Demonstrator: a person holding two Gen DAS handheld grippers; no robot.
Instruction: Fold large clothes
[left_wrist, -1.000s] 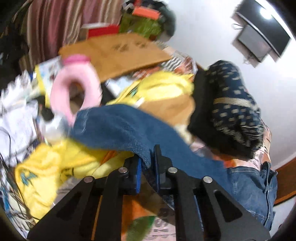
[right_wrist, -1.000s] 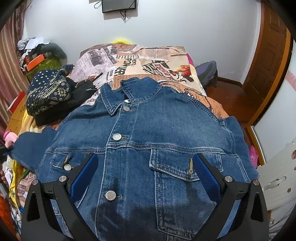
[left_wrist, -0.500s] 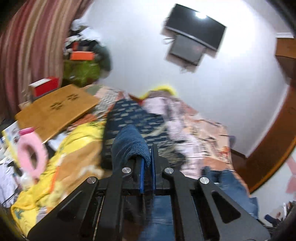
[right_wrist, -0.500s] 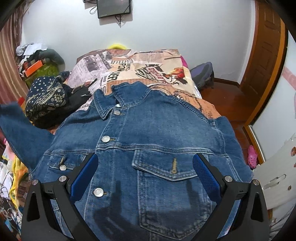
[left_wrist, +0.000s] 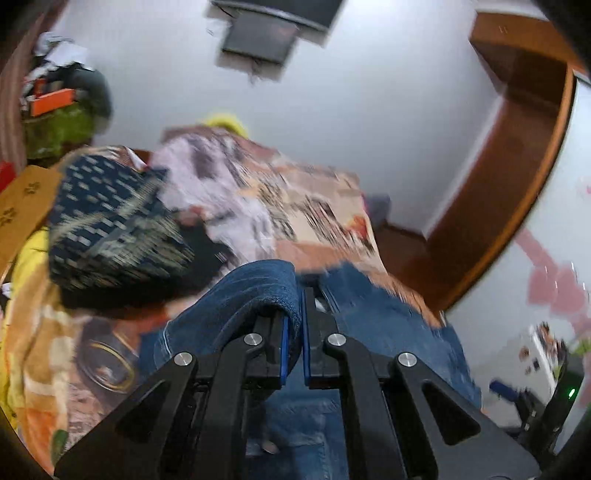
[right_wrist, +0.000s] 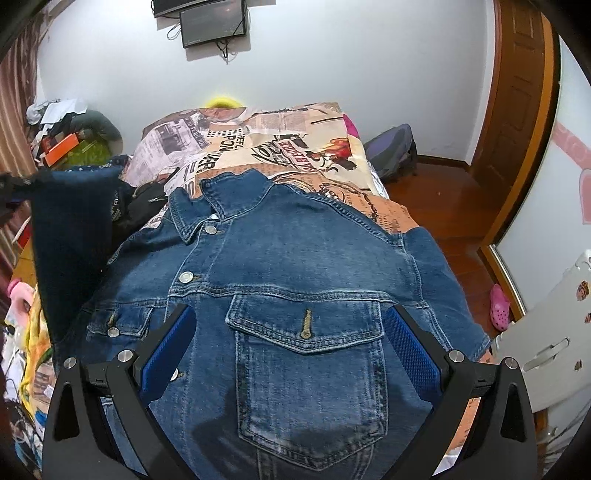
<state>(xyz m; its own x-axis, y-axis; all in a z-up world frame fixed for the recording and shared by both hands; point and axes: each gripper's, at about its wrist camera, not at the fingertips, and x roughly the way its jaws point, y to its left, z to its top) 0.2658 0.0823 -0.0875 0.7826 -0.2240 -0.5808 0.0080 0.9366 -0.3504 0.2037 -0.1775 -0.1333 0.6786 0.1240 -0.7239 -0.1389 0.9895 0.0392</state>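
While our left gripper (left_wrist: 293, 332) pinches the denim jacket's sleeve (left_wrist: 255, 291) raised above the bed (right_wrist: 295, 136), our right gripper (right_wrist: 291, 354) hovers wide apart over the denim jacket (right_wrist: 295, 266) lying front-up.

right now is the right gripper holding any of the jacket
No, the right gripper hovers with jaws wide open above the denim jacket, gripping no fabric.

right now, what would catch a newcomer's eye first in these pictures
The denim jacket spread front-up on the bed dominates, buttons and chest pocket facing the open right gripper above it. Its sleeve is lifted at the left, pinched in the left gripper. Behind lies the newspaper-print bedspread.
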